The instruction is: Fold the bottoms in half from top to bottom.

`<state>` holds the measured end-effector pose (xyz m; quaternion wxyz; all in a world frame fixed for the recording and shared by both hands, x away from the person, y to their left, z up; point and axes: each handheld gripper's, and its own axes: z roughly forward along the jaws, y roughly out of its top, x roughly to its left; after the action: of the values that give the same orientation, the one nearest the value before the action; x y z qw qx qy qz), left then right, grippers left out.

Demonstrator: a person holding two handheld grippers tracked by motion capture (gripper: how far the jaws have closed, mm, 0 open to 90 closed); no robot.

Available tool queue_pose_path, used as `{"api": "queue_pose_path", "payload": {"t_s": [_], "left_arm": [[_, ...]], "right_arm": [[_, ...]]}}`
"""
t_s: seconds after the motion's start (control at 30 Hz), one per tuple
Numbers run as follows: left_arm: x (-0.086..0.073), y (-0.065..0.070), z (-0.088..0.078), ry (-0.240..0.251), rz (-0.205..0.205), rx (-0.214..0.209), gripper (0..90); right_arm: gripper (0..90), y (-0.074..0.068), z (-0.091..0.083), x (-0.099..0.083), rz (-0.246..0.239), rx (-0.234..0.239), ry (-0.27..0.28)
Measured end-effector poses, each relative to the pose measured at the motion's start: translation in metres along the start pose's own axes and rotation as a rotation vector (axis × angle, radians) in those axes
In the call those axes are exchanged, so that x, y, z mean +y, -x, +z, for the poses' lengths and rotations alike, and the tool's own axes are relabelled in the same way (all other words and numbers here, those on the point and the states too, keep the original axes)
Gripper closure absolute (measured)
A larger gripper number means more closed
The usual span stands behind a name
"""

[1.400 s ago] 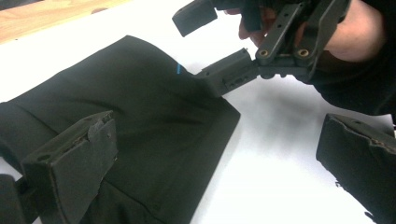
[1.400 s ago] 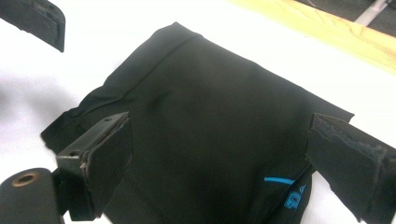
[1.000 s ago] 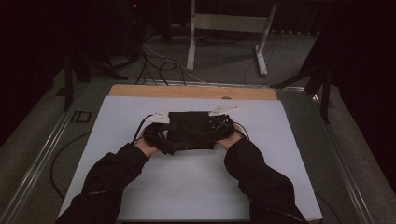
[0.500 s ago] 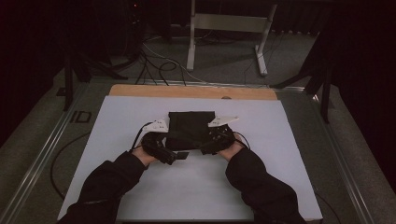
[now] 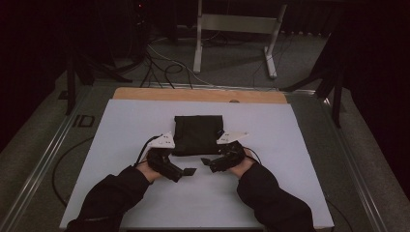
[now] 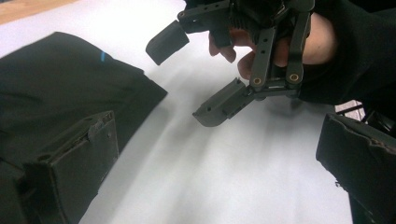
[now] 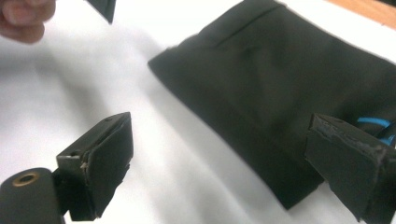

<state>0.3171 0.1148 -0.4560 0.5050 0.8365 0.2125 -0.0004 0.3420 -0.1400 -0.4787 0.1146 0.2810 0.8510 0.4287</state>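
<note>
A folded black cloth lies flat in the middle of the white table top. My left gripper is just off the cloth's near left corner, open and pointing right, with nothing between its jaws. My right gripper is just off the near right corner, open and pointing left, also holding nothing. In the left gripper view the cloth lies at left, with the right gripper open above the bare table. In the right gripper view the cloth has a blue tag near its right edge.
A wooden strip runs along the table's far edge. Cables and a metal stand are on the floor beyond it. A metal rail borders the table's left side. Bare table surface lies all around the cloth.
Both grippers have drawn back from the cloth's sides toward the person and now face each other, open. The cloth stays folded on the table.
</note>
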Motion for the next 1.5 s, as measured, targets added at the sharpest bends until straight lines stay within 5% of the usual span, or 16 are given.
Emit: {"api": "queue_pose_path", "payload": {"t_s": [0.43,0.87,1.5], "left_arm": [[-0.019,0.012,-0.005,0.018,0.001,-0.008,0.0],[-0.034,0.019,-0.017,0.009,-0.007,-0.003,0.0],[-0.048,0.017,-0.023,-0.029,0.018,-0.015,0.0]], "right_arm": [[9.0,-0.014,-0.016,-0.026,-0.055,0.037,-0.014],[8.9,-0.020,-0.036,-0.047,-0.062,0.053,-0.019],[9.0,-0.017,-0.047,-0.057,-0.080,0.053,-0.026]]}}
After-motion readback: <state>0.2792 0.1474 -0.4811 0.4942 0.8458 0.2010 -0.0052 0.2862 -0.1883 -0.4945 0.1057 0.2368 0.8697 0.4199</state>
